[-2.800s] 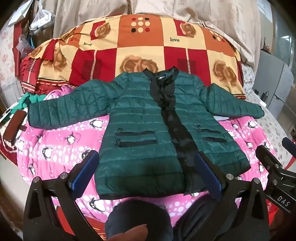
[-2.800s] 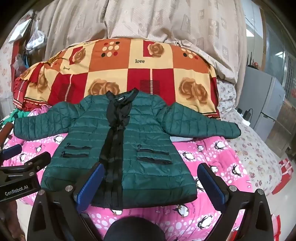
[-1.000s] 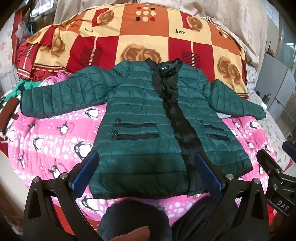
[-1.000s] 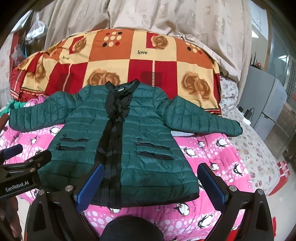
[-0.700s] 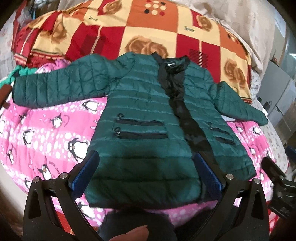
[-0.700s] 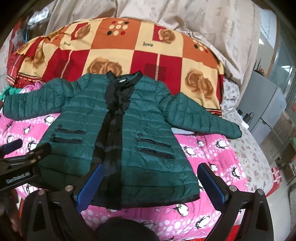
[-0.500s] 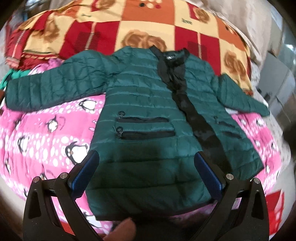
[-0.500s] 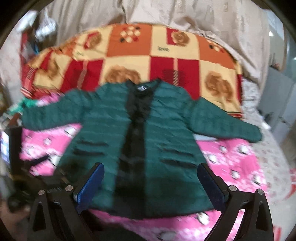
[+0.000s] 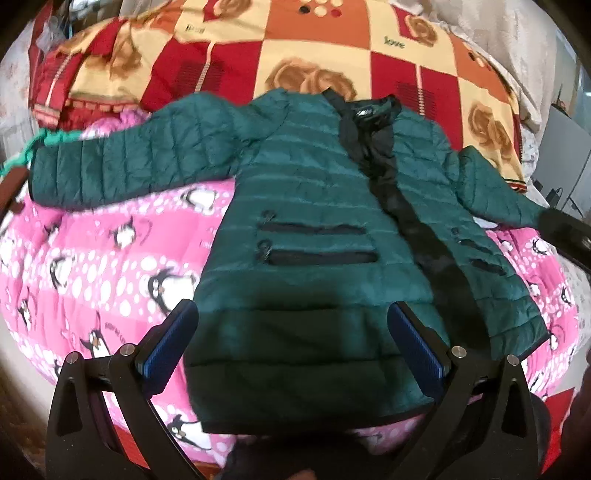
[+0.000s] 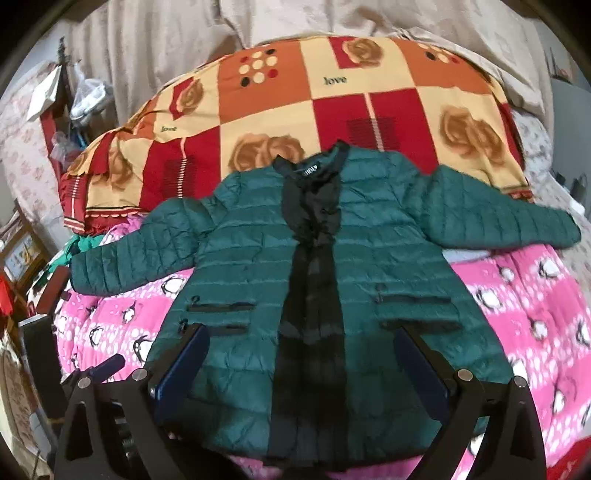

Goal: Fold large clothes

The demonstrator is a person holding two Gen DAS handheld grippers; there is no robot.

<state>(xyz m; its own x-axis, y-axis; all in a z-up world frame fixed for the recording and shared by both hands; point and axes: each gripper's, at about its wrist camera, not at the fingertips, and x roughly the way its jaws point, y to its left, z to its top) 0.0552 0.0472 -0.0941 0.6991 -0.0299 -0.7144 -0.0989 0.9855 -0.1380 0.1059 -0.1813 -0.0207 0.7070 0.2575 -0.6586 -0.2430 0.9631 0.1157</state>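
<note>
a dark green quilted jacket [image 9: 317, 236] lies flat and face up on a bed, both sleeves spread out to the sides, its black front placket [image 10: 314, 295] running down the middle from the collar to the hem. it rests mostly on a pink penguin-print blanket [image 9: 110, 258], with the collar and shoulders reaching onto a red, orange and cream checked quilt [image 10: 332, 110] with rose motifs behind it. the left gripper [image 9: 295, 343] hovers over the hem on the jacket's pocketed side, its blue-padded fingers [image 9: 170, 336] spread wide apart and holding nothing. the right gripper [image 10: 303, 369] hangs above the lower middle of the jacket, fingers [image 10: 184, 365] likewise wide apart and empty, straddling the placket. whether either gripper touches the fabric cannot be told. a beige curtain [image 10: 221, 26] hangs behind the bed.
</note>
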